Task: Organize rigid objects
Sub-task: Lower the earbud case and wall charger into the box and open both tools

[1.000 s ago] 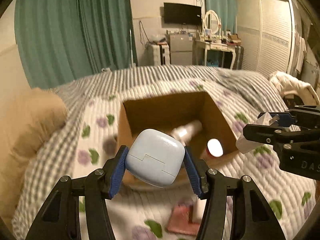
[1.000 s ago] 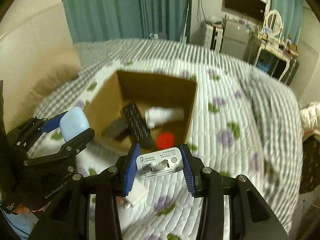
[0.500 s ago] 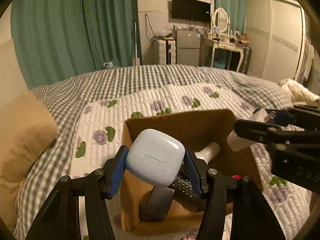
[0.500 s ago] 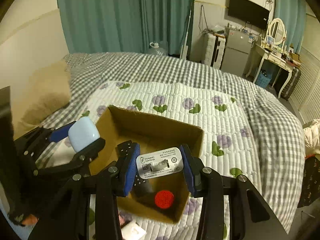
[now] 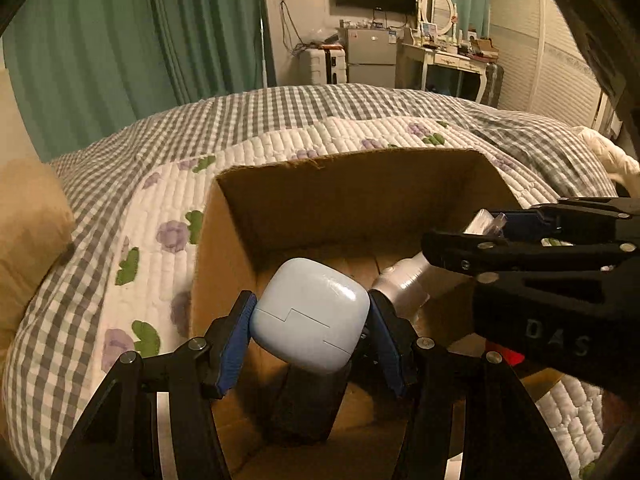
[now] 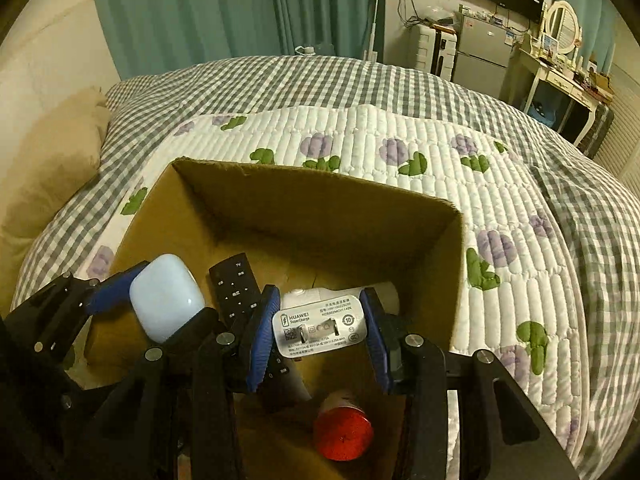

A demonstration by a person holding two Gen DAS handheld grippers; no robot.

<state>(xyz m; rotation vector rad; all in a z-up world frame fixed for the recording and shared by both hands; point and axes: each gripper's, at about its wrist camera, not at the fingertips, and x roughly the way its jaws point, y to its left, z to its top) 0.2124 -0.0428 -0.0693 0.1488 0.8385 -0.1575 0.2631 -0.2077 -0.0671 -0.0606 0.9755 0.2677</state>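
Note:
An open cardboard box (image 5: 344,184) (image 6: 312,196) sits on the bed. My left gripper (image 5: 310,318) is shut on a pale blue earbud case (image 5: 310,316), held inside the box's left part; it also shows in the right wrist view (image 6: 164,304). My right gripper (image 6: 320,326) is shut on a white Huawei charger (image 6: 320,326), held over the box's middle; the gripper shows in the left wrist view (image 5: 520,236). In the box lie a black remote (image 6: 236,288), a white bottle (image 5: 404,284) (image 6: 384,292), a red-capped item (image 6: 342,436) and a dark flat object (image 5: 308,404).
The bed has a white quilt with purple flowers (image 6: 440,148) over a grey checked cover (image 5: 280,108). A tan pillow (image 5: 28,216) lies at the left. Green curtains, a TV, a fridge and a dressing table stand at the far wall.
Both grippers have moved forward and down over the box, still holding their objects. The box now fills the lower view and its contents sit right under the fingers.

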